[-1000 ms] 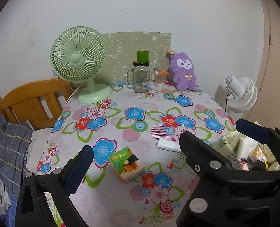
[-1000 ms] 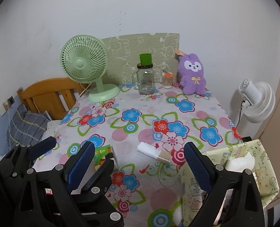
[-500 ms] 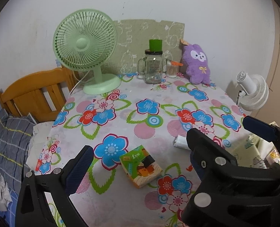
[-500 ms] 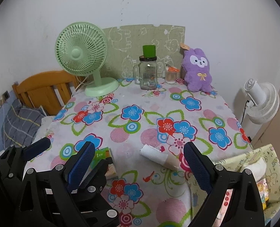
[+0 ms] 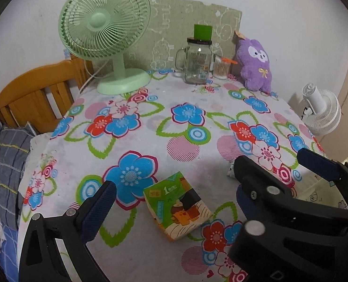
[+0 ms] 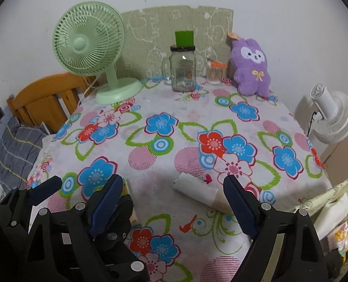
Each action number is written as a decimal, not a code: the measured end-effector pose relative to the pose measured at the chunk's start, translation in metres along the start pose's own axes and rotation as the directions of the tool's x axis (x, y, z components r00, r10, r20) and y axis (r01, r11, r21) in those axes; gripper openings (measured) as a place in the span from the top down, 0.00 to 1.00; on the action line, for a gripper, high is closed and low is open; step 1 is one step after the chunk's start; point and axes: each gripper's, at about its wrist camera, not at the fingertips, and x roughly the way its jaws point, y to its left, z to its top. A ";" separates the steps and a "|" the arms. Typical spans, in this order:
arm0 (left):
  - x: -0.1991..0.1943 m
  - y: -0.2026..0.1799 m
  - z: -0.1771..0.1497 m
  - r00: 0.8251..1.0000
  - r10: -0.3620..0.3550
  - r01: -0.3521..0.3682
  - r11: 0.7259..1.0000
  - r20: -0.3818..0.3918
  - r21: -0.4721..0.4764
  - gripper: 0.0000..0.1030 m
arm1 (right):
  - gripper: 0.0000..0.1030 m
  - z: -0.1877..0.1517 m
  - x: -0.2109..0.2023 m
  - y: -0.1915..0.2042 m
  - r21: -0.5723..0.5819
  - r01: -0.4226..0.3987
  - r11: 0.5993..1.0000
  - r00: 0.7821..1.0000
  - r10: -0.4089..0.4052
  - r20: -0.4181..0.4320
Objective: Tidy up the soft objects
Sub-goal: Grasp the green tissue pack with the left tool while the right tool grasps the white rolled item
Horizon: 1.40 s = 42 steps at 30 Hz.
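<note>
**Both grippers wide open over the near edge of the table**

Left gripper [image 5: 171,202] has its fingers spread wide with nothing between them. The green tissue pack [image 5: 176,205] lies flat on the table right in the gap, not touched by either finger. In the left view the right gripper's black frame blocks everything from 3 to 5 o'clock, so only a sliver of the white roll [image 5: 230,171] peeks out behind it.

Right gripper [image 6: 174,202] is also spread apart and empty. The roll [image 6: 198,191] lies on the cloth between its fingers, closer to the right finger [image 6: 241,208], whose tip covers the roll's beige end. I can't tell if they touch. The left gripper's frame sits at 8 o'clock in this view and hides most of the pack.

The middle of the floral table [image 6: 174,108] is open cloth with lots of room. All the standing stuff is along the far edge: green fan [image 6: 89,47] at 11 o'clock, glass jar [image 6: 183,70] at 12 with a green cup on its lid, a small jar of sticks [image 6: 214,74] just beside it, and the purple plush [image 6: 251,67] at 1 o'clock against the wall.

Off the right table edge, at 4 o'clock, there's a patterned fabric bag [image 6: 324,197] with white and yellow soft things inside. It's cut off by the frame, so the contents are hard to make out. White fan [image 6: 331,117] stands at 3 o'clock off the table, wooden headboard [image 6: 44,96] at 9.
</note>
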 end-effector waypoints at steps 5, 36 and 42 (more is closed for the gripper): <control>0.014 -0.002 -0.002 1.000 0.004 -0.004 1.000 -0.025 0.009 0.00 | 0.15 -0.003 0.019 -0.001 0.008 0.008 1.000 0.999 -0.007 -0.035; 0.062 -0.013 -0.016 0.994 0.007 -0.003 0.999 -0.108 0.040 0.26 | 0.42 -0.020 0.088 -0.017 0.032 0.088 0.996 0.982 -0.082 -0.171; 0.060 -0.011 -0.016 0.995 0.005 -0.001 0.999 -0.098 0.035 0.38 | 0.70 -0.020 0.087 -0.021 0.045 0.130 0.991 0.979 -0.121 -0.161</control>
